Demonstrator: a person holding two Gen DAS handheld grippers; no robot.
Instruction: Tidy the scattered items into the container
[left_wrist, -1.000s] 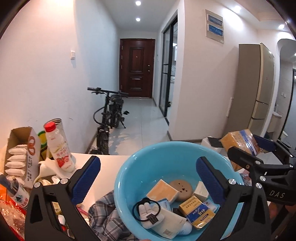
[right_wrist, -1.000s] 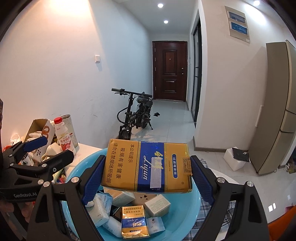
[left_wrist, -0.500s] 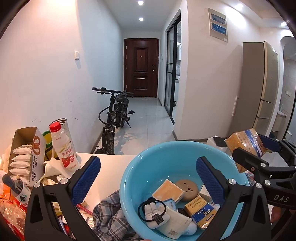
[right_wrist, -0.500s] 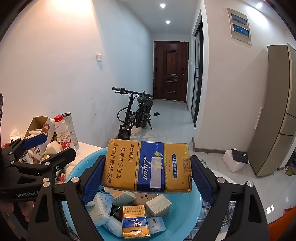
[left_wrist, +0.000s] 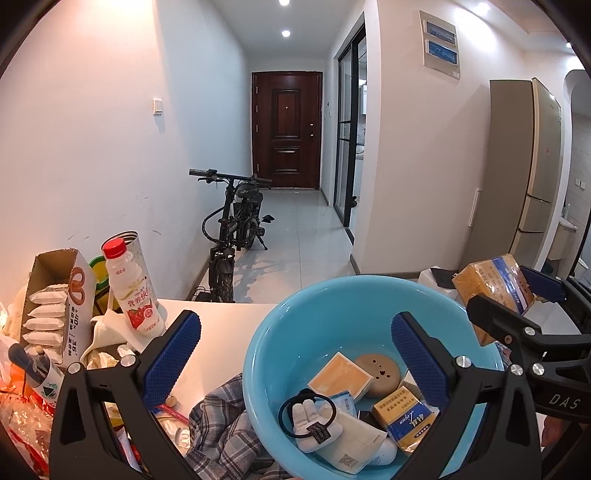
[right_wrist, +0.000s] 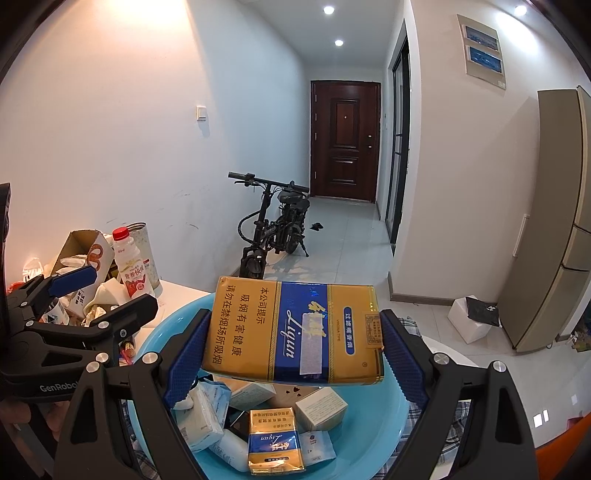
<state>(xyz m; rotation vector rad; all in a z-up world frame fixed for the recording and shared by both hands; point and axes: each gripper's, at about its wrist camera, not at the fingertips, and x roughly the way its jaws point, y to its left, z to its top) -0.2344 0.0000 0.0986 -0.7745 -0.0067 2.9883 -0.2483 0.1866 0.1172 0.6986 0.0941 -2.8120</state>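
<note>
- Two blue-padded fingers of the right gripper (right_wrist: 295, 349) clench a gold-and-blue cigarette carton (right_wrist: 293, 330) at frame centre, above the round light-blue plastic basin (right_wrist: 391, 417).
- Left gripper (left_wrist: 295, 349) hangs released over the basin's left rim, lower centre.

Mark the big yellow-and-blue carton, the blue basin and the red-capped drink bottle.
carton (right_wrist: 295, 332), right wrist view, middle of its blue band
blue basin (left_wrist: 332, 314), left wrist view, bare inner wall
drink bottle (left_wrist: 133, 295), left wrist view, label
</note>
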